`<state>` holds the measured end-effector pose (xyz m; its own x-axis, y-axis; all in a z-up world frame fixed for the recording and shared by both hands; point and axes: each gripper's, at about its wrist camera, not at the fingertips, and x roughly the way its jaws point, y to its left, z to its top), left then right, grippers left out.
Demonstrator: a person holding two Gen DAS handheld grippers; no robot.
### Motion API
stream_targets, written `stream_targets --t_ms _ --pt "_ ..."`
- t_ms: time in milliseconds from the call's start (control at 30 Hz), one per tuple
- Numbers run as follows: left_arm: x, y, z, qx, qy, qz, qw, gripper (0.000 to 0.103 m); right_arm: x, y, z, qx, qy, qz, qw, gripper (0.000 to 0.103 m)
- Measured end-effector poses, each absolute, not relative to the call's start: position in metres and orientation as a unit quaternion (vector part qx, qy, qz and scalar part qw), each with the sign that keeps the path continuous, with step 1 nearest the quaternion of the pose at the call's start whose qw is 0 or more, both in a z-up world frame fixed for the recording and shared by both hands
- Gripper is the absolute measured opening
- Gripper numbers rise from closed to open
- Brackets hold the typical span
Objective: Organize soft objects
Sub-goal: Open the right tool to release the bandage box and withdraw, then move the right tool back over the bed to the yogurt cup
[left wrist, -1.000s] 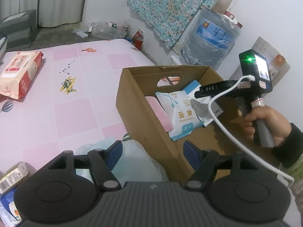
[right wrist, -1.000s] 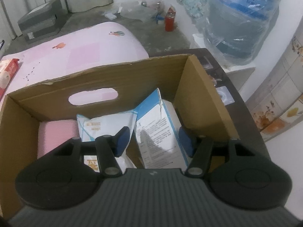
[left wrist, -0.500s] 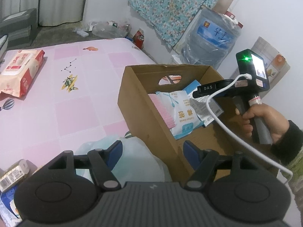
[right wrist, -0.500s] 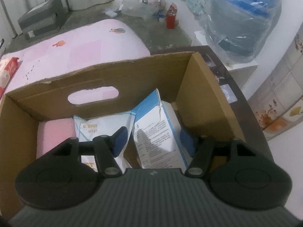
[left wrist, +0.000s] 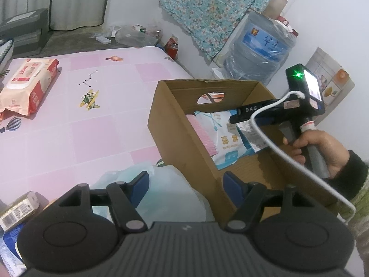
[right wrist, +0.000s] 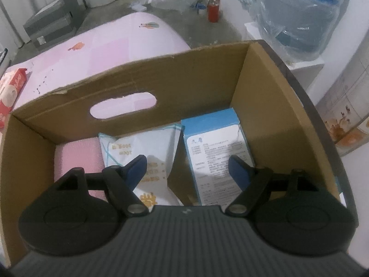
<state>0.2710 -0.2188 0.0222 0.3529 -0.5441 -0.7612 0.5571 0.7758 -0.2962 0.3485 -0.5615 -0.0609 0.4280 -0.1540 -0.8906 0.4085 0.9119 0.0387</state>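
From my left wrist camera, my left gripper (left wrist: pixel 185 185) hangs with its blue fingers spread and nothing between them, over a pale plastic bag (left wrist: pixel 166 191) that lies on the pink bed sheet (left wrist: pixel 69 124) against the near corner of the cardboard box (left wrist: pixel 184 143). Inside the box I see a pink cloth (left wrist: pixel 201 136) against the left wall, a white tissue pack (left wrist: pixel 222 138) beside it and a blue-edged pack (left wrist: pixel 252 138) further right. My right hand (left wrist: pixel 322 147) holds the other tool over the box. A red wet-wipes pack (left wrist: pixel 27 85) lies far off on the sheet, and a water jug (left wrist: pixel 258 53) stands behind the box.

From my right wrist camera, my right gripper (right wrist: pixel 186 168) sits released inside the box (right wrist: pixel 184 73), fingers wide apart. The blue-edged pack (right wrist: pixel 216 147) lies flat on the box floor, free of both fingers, near the right wall; the white tissue pack (right wrist: pixel 147 147) leans next to it, then the pink cloth (right wrist: pixel 76 159) at the left
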Motion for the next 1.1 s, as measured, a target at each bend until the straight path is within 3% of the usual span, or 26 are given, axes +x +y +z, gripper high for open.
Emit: stream_targets --t_ms 233,633,1100 --pt "0.267 -0.208 0.028 -0.002 0.453 -0.331 0.828 0.073 0.326 -0.565 -0.026 0.188 0.459 -0.142 0.857 0.078" --pt "0.226 -0.162 0.059 0.007 0.416 -0.287 0.863 0.086 0.248 -0.516 0.057 0.273 0.349 -0.032 0.896 0.086" --pt "0.161 -0.079 0.077 -0.007 0.355 -0.203 0.912 0.09 0.232 -0.405 0.109 0.269 0.342 0.115 0.893 0.088"
